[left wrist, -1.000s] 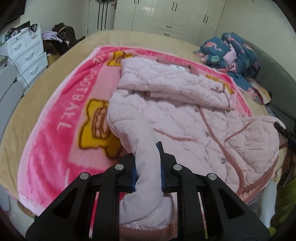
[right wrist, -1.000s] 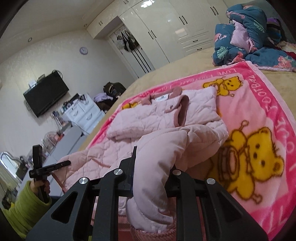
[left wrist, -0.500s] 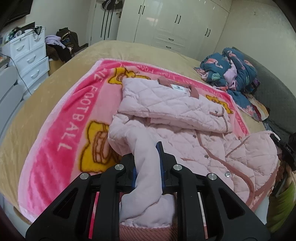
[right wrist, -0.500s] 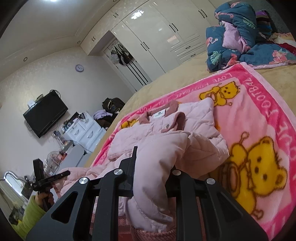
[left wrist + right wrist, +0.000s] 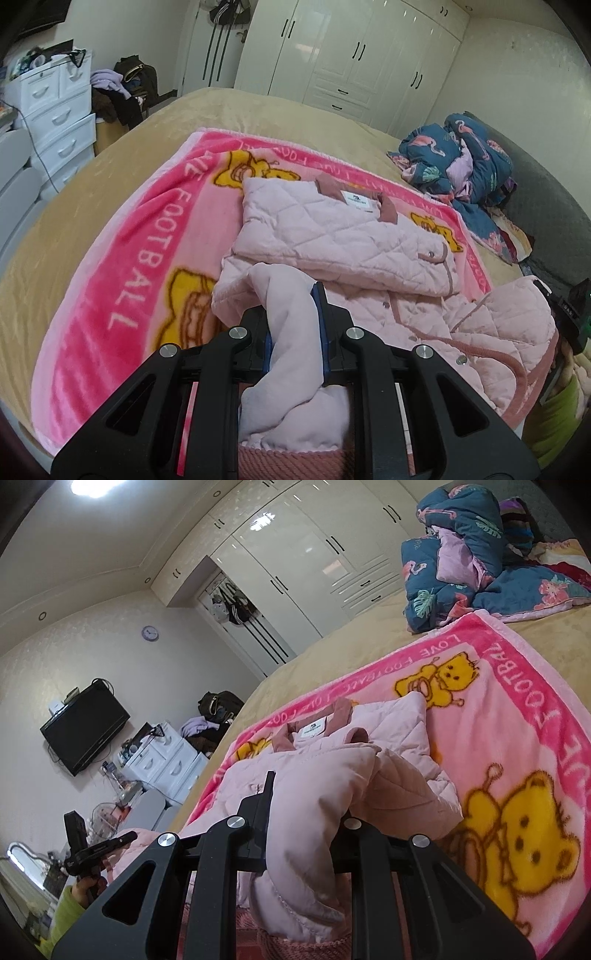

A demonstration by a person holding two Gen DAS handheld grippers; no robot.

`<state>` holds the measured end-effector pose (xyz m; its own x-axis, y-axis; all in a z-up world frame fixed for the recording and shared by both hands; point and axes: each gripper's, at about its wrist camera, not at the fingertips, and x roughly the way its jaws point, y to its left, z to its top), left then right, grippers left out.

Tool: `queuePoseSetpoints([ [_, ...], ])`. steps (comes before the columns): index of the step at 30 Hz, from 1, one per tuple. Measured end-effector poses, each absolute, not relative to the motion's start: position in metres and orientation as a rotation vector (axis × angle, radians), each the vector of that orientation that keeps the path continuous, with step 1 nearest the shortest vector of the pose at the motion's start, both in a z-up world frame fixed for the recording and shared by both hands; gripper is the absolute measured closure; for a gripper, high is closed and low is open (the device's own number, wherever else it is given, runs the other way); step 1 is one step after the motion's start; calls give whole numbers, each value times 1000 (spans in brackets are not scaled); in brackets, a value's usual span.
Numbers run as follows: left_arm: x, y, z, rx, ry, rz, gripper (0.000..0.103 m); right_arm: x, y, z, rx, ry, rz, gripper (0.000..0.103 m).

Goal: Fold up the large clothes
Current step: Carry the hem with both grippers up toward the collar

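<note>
In the left wrist view, the left gripper (image 5: 293,325) sits at bottom centre, clenched on a bunched stretch of the pink quilted jacket (image 5: 332,236), cloth pinched between its blue pads. The jacket lies across the middle of the frame on the pink bear blanket (image 5: 147,236), collar toward the wardrobe (image 5: 354,55) at the top, one flap already laid over the chest. At the right edge the other gripper's black body shows against the lifted hem corner

In the right wrist view, the right gripper (image 5: 303,812) at bottom centre grasps a thick fold of the same jacket, the fabric draping over its jaws. The blanket fills the right half, and a green-sleeved hand with the other tool shows at lower left

The step looks like carrying the bottom edge up toward the collar. To do it well, lift both corners level, keep the hem taut between the grips, and lay it square on the shoulders before releasing
</note>
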<state>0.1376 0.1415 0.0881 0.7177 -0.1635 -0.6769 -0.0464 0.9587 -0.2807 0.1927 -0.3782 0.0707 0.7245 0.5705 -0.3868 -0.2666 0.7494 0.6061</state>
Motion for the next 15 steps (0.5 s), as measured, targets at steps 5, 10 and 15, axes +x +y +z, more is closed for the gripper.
queuePoseSetpoints([
  [5,150,147,92,-305,755,-69,92,206,-377,73,564,593,471,86],
  [10,162,154,92,-339,741,-66,92,220,-376,74,567,589,451,86],
  [15,175,158,92,-352,736,-56,92,232,-374,73,565,582,436,86],
])
